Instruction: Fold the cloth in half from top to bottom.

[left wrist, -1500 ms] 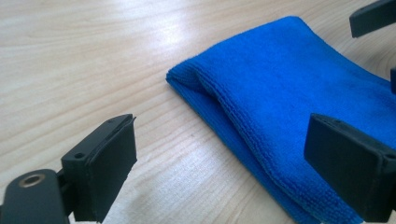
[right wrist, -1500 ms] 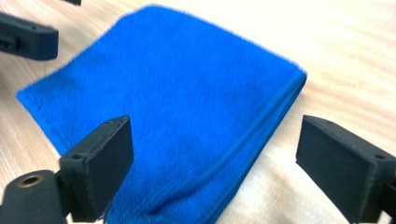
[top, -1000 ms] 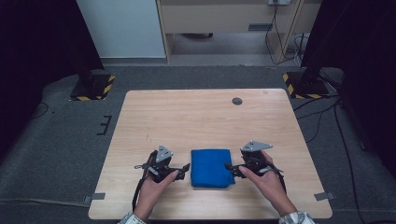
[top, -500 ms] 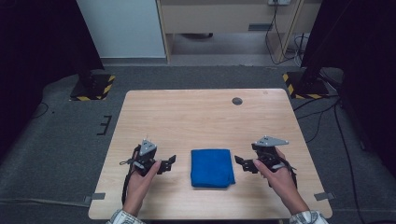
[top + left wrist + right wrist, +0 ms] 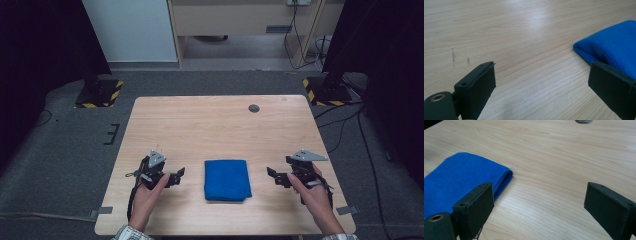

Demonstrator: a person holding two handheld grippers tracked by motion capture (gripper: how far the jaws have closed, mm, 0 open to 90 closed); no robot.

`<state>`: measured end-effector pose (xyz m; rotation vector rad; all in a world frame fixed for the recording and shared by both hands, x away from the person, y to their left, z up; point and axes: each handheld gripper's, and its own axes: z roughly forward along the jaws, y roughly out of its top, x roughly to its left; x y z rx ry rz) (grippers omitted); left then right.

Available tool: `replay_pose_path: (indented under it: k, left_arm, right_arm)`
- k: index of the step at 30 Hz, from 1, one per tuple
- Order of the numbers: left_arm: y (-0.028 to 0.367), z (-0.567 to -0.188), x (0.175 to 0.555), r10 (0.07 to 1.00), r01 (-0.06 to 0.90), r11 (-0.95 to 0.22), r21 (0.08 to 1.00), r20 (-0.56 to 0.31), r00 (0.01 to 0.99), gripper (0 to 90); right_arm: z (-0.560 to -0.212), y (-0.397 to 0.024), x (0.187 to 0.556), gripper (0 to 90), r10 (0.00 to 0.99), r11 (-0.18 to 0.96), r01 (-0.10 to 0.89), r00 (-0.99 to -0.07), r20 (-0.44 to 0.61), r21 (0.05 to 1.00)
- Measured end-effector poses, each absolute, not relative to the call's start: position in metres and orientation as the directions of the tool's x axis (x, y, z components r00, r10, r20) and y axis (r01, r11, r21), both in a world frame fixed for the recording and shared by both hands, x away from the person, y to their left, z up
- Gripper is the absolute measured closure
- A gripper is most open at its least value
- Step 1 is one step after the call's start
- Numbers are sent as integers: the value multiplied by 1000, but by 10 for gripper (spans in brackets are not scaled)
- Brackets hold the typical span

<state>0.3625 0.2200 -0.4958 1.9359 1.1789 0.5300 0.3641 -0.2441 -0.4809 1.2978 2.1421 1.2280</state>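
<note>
From above we see a dark disc far up the table; both grippers flank the folded blue cloth — jaws wide apart, empty.

Left gripper fingers spread wide; right gripper likewise, both hand-held.

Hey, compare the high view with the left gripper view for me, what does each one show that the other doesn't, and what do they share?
High view alone: the person's two hands, the left hand-held gripper and right hand-held gripper set apart on either side of the cloth, a dark round spot near the table's far edge, the grey floor and the yellow-black striped stand bases.

Left gripper view alone: faint dark scuff marks on the wood, and the cloth's layered folded edge up close.

Shared: the folded blue cloth lying flat on the light wooden table, untouched, and the left hand-held gripper's jaws standing open.
</note>
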Motion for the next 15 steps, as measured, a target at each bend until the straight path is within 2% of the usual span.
replay_pose_path:
  k: [15]
  left_arm:
    - [226,-508,373,882,584,-302,754,-12,471,67]
  right_arm:
    - [-507,-280,370,99,896,120,593,-410,171,796]
